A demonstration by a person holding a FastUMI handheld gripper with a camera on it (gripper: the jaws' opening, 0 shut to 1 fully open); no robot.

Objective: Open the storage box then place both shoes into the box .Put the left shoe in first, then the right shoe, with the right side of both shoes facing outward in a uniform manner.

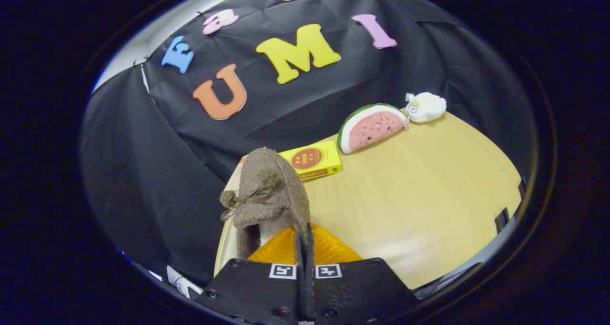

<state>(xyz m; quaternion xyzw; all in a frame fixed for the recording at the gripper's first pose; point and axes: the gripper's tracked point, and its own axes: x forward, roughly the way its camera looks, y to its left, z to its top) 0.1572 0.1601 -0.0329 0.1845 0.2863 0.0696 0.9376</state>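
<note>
Gripper view looks along the two fingers of the gripper (pixel 305 248). The fingers are pressed close together, and they pinch the thin back edge of a fuzzy grey-brown shoe (pixel 269 191) between them. The shoe hangs up in the air, above the table. It stands tall, with its soft top side facing us. It has two little fluffy pom-poms and a thin brown bow on the front. The pale inside of the shoe shows a bit near the bottom. An orange, ribbed plastic part (pixel 329 251) sits just under the shoe, right by the fingers; I cannot tell what it belongs to.

Beyond the shoe is a light wooden table (pixel 419 196). A flat yellow cardboard box with a red round mark (pixel 312 160) lies on the table, just behind the shoe. Farther back is a soft toy shaped like a slice of watermelon (pixel 371 127), green on the rim and pink inside. Right next to it, touching its far end, is a small white soft toy (pixel 425 106). Both toys sit at the far edge of the table, by the black cloth wall (pixel 143 163).
</note>
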